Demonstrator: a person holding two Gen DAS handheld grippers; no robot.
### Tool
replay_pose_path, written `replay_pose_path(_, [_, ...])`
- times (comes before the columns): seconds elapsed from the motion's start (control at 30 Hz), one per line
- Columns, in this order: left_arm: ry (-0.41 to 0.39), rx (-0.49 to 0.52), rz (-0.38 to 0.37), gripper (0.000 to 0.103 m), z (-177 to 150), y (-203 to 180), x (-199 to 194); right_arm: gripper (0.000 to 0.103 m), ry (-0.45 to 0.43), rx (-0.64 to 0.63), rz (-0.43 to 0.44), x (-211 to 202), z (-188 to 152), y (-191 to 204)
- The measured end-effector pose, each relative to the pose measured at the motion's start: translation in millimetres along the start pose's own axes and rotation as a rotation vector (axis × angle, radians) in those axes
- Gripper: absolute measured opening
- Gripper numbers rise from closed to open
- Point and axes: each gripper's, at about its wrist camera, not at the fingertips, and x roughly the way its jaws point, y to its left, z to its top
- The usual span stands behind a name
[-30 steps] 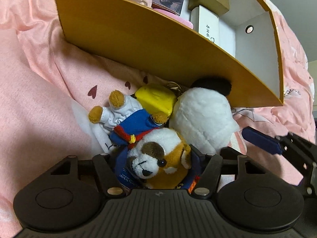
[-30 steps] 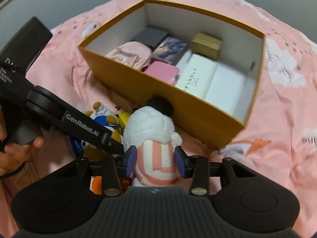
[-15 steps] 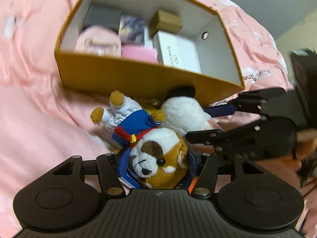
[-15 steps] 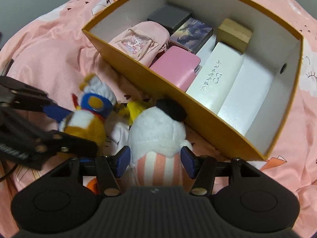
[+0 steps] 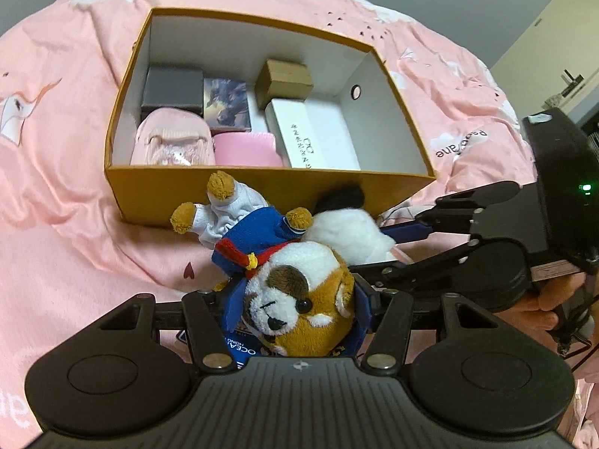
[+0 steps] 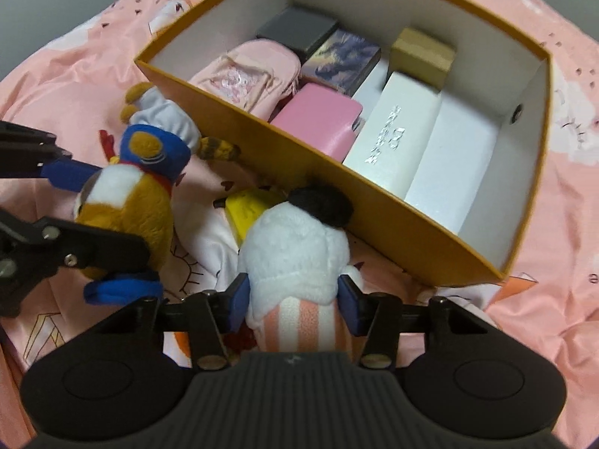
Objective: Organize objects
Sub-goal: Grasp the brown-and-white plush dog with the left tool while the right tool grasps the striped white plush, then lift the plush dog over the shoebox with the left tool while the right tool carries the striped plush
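- My left gripper (image 5: pixel 299 310) is clamped on the dog plush (image 5: pixel 299 299); its blue pads press both sides of the head, and the body in blue and white sticks out toward the box (image 5: pixel 262 187).
- A printed tag under the dog is mostly covered by the gripper body; I can read only part of the lettering.
- My right gripper (image 6: pixel 294 295) has the white plush (image 6: pixel 299 254) between its pads. The jaws are closing, and the pads sit against the striped lower part, though I cannot see how firmly they bite.
- The white plush has a black tuft at its far end, close against the box's near wall. Its face is turned away from both cameras.
- A yellow thing (image 6: pixel 249 205) lies on the bed (image 6: pixel 75 104) beside the white plush, half hidden by it; I cannot tell what it is.
- Behind the dog something striped brown and yellow (image 6: pixel 219 147) pokes out by the box wall, unclear.
- Inside the box I see a pink pouch (image 6: pixel 247 75), a pink case (image 6: pixel 318 119), a grey box (image 6: pixel 295 31), a picture box (image 6: pixel 338 56), a tan box (image 6: pixel 423 56) and a white box (image 6: pixel 393 134); the near wall cuts off their front edges in the left view.
- A hand (image 5: pixel 539 307) on the right gripper's handle shows only in part.
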Motion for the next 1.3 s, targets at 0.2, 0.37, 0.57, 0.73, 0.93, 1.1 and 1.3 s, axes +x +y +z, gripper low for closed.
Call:
replay_pose_path(0.2, [-0.021, 0.045, -0.03, 0.066, 3.8, -5.6, -11.1, 0.051, -0.082, 0.093, 0.001, -33.0, -8.1, -7.5])
replay_pose_path(0.37, [-0.051, 0.084, -0.053, 0.066, 14.7, -10.9, -23.4, 0.051, -0.152, 0.224, 0.064, -66.7, -10.6, -22.0])
replay_pose_path(0.57, [-0.094, 0.135, -0.064, 0.066, 34.5, -18.8, -33.8, 0.051, -0.276, 0.278, 0.046, -107.8, -2.5, -27.7])
replay_pose_path(0.73, [-0.136, 0.187, -0.066, 0.066, 56.6, -27.6, -37.1, 0.051, -0.349, 0.304, -0.008, -124.0, 10.5, -34.8])
replay_pose_path(0.93, [-0.149, 0.22, -0.065, 0.066, 89.9, -27.6, -19.6, 0.051, -0.388, 0.37, -0.103, -114.1, 28.4, -52.9])
replay_pose_path(1.1, [-0.112, 0.273, -0.05, 0.066, 110.4, -26.4, 7.7, 0.051, -0.365, 0.381, -0.191, -85.6, 46.5, -67.1])
replay_pose_path(1.3, [-0.056, 0.313, -0.05, 0.066, 120.6, -17.0, 35.3, 0.051, -0.317, 0.363, -0.314, -47.5, 60.7, -68.0])
